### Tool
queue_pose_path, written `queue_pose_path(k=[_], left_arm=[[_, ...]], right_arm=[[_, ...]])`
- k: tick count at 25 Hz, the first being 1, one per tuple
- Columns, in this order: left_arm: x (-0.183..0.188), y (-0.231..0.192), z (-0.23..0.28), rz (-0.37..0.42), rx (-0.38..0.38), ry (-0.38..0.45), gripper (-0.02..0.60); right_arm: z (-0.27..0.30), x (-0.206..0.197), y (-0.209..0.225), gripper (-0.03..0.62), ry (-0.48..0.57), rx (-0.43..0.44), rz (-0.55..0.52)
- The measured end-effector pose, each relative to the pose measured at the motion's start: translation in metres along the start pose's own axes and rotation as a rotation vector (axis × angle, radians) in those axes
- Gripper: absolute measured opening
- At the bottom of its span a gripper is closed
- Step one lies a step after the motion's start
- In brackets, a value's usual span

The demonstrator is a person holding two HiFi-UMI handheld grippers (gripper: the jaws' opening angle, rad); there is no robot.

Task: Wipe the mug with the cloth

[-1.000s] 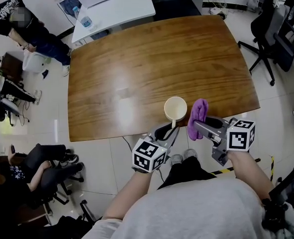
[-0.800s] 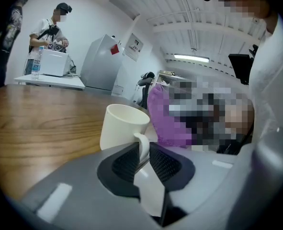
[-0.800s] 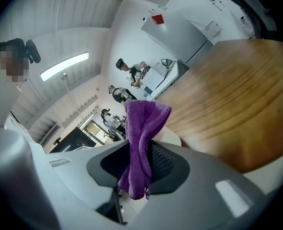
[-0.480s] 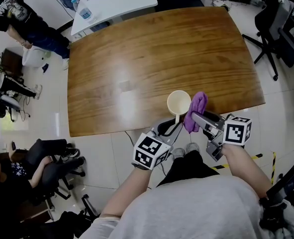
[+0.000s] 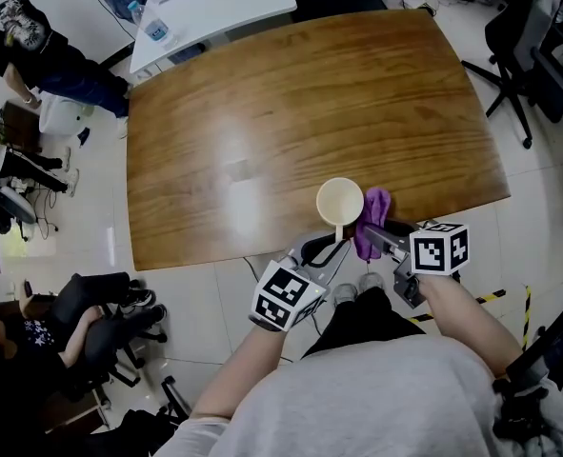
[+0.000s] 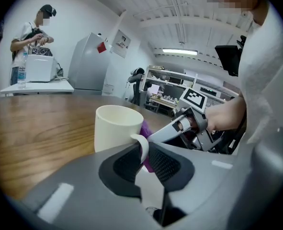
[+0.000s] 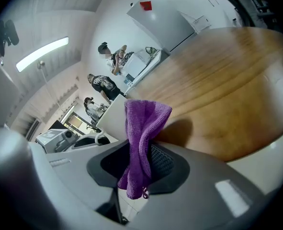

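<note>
Left gripper [image 5: 325,251] narrow, jaws just closing on mug [image 5: 339,201] handle, mug just ahead. Right gripper [image 5: 372,236] pinches cloth [image 5: 375,213], now lowered against mug's side beside left jaws: wiping stroke likely starting.

- Cream mug [image 5: 339,201], upright, mouth up and empty, by the worktop's near edge. Its handle points near, pinched between the left gripper's [image 5: 326,248] jaws, which have just been closing.
- Purple cloth [image 5: 373,219], bunched and drooping, clamped in the right gripper's [image 5: 377,236] jaws, against the mug's right side.
</note>
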State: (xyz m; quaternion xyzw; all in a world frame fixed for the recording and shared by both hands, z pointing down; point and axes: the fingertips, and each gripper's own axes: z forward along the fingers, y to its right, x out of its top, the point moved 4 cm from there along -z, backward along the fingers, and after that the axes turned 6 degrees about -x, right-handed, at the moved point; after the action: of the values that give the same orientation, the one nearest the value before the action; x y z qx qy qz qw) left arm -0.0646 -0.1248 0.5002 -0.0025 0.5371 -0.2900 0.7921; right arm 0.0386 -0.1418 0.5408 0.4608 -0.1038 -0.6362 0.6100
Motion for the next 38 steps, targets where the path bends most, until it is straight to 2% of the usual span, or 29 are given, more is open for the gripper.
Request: queue_pose_path(k=[6, 10, 13, 17, 24, 32, 38], left_arm=[[-0.003, -0.007, -0.011, 0.016, 0.032, -0.003, 0.055], [-0.005, -0.016, -0.025, 0.084, 0.092, -0.02, 0.054], [-0.007, -0.025, -0.036, 0.097, 0.152, -0.023, 0.054], [-0.008, -0.039, -0.048, 0.078, 0.223, -0.008, 0.057], [-0.004, -0.056, -0.058, 0.027, 0.255, 0.022, 0.058], [-0.005, -0.062, -0.061, 0.022, 0.257, 0.03, 0.06], [-0.007, -0.066, -0.062, 0.026, 0.265, 0.03, 0.064]], right_arm=[[-0.007, 0.009, -0.005, 0.109, -0.008, 0.016, -0.027], [-0.018, 0.029, -0.017, 0.109, 0.026, 0.04, -0.056], [-0.023, 0.044, -0.026, 0.109, 0.049, 0.062, -0.075], [-0.023, 0.054, -0.038, 0.109, 0.058, 0.095, -0.083], [-0.016, 0.064, -0.055, 0.109, 0.062, 0.136, -0.103], [0.009, 0.052, -0.035, 0.109, -0.009, 0.128, -0.029], [0.026, 0.031, -0.016, 0.109, -0.137, 0.091, -0.067]])
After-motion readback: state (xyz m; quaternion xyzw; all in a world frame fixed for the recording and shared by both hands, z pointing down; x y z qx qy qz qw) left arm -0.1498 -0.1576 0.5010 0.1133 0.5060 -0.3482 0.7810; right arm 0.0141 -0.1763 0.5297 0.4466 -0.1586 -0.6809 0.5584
